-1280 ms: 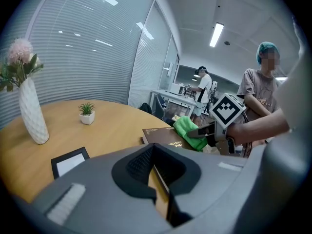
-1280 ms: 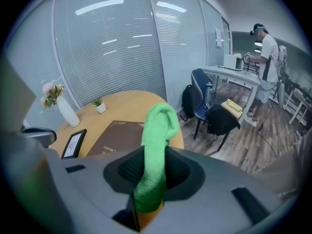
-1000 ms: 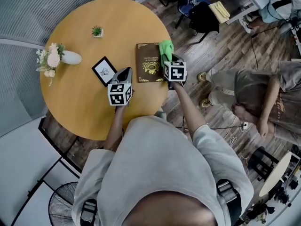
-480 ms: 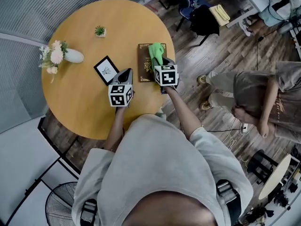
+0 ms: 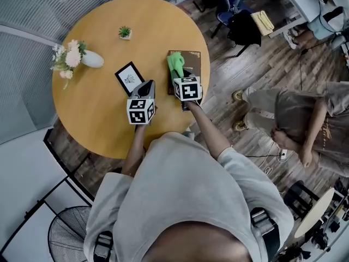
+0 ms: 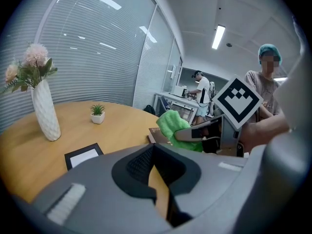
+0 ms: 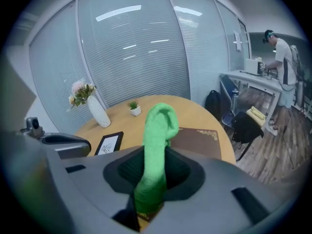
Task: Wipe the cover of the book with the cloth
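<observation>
The right tool clenches the green cloth over the book, which lies at the bench edge. The left tool is closed, empty. Wiping seems begun; most of the cover is not yet wiped.

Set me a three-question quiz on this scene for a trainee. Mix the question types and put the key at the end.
1. True or false: the right tongs are clamped on the green cloth.
2. The left tongs are: A holding the cloth; B empty; C holding the book.
3. Short answer: which object lies on the table between the vase and the book?
Key: 1 true; 2 B; 3 the picture frame.
</observation>
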Available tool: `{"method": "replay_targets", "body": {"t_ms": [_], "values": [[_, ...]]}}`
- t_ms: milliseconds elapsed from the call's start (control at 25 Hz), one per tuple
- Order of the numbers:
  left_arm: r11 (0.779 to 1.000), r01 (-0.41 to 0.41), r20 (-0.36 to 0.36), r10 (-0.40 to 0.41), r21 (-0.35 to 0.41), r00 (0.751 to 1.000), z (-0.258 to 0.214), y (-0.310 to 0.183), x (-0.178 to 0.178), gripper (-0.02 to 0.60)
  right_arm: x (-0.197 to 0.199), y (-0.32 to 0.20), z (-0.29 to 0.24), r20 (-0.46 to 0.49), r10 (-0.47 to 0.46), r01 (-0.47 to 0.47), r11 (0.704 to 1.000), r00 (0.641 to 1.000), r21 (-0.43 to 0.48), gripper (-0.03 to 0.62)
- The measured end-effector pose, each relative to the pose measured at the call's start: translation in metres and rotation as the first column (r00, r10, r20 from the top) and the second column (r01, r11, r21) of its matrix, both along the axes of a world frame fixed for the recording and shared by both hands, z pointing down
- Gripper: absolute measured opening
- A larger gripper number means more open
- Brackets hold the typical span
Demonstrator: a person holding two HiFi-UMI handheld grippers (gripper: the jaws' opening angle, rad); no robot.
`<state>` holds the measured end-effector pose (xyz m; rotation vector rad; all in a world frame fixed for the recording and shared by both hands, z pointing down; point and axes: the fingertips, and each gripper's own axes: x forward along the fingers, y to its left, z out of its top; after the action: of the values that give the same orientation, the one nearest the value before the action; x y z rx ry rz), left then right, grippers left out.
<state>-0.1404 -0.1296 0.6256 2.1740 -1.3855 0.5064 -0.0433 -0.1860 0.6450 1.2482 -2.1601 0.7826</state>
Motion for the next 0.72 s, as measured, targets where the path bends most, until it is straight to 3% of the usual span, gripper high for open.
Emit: {"method": "replay_targets", "body": {"t_ms": [400,720], "values": [[0.999,0.029,0.004,-0.029,-0.013,1.000,0.005,0.003,-0.018,0.007,-0.026,0.008,0.024,-0.008,-0.037,0.037,0.998,0.999,-0.054,0.100],[0.999,0.026,0.014,-0.025,-0.027,1.000,0.009,0.006,-0.024,0.007,-0.022,0.008,0.044,-0.009,-0.005,0.004,0.994,1.000,-0.107,0.100]]}}
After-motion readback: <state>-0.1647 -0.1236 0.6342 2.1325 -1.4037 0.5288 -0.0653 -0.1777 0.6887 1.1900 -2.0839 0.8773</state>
